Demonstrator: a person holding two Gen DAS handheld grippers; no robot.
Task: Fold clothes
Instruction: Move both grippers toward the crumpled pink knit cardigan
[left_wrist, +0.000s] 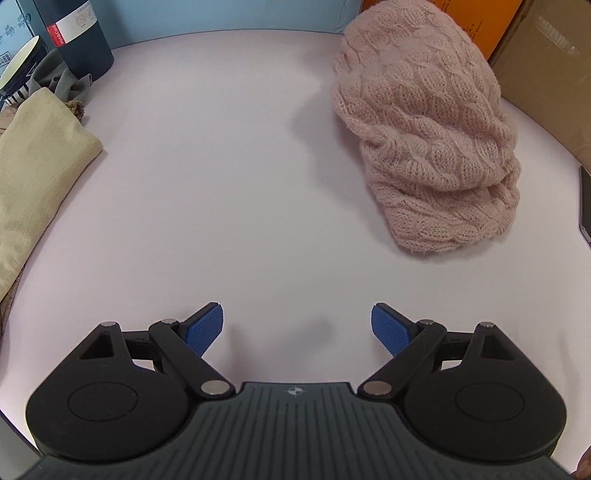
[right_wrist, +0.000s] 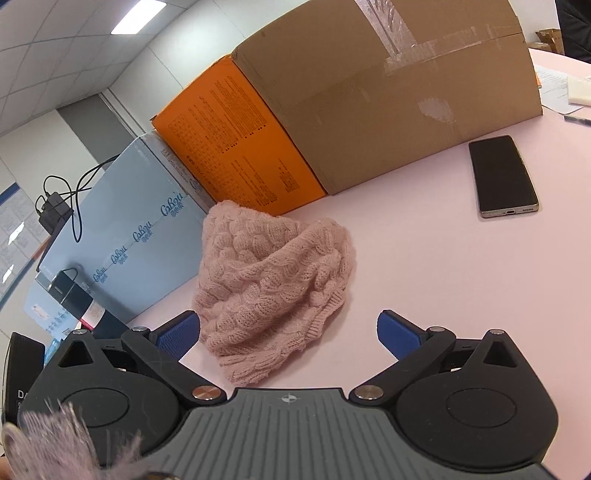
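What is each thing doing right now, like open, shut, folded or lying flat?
Left hand-held gripper: open, holding nothing.
Right hand-held gripper: open, holding nothing.
Pink knit: bunched in a heap on the table, free of both grippers.
Phone: lying flat, screen dark.
Beige cloth: folded at the table's edge.
Brown box: taped shut.

Ahead of the right gripper (right_wrist: 289, 334) lies a pink knitted garment (right_wrist: 273, 291), thick cable-stitched wool with a fuzzy, rough nap. The table (right_wrist: 443, 266) under it is smooth, matt pale pink. Both grippers are matt black plastic with bright metal pivot pins; their blue finger pads (right_wrist: 177, 338) are finely ribbed. Behind the garment stands a brown cardboard box (right_wrist: 388, 103), dull, with glossy clear tape, beside an orange printed carton (right_wrist: 236, 147). To the right lies a phone (right_wrist: 502, 175), glossy black glass with a metal edge. Left of the left gripper (left_wrist: 297, 328) lies a cream cloth (left_wrist: 37, 173) with a soft sheen.
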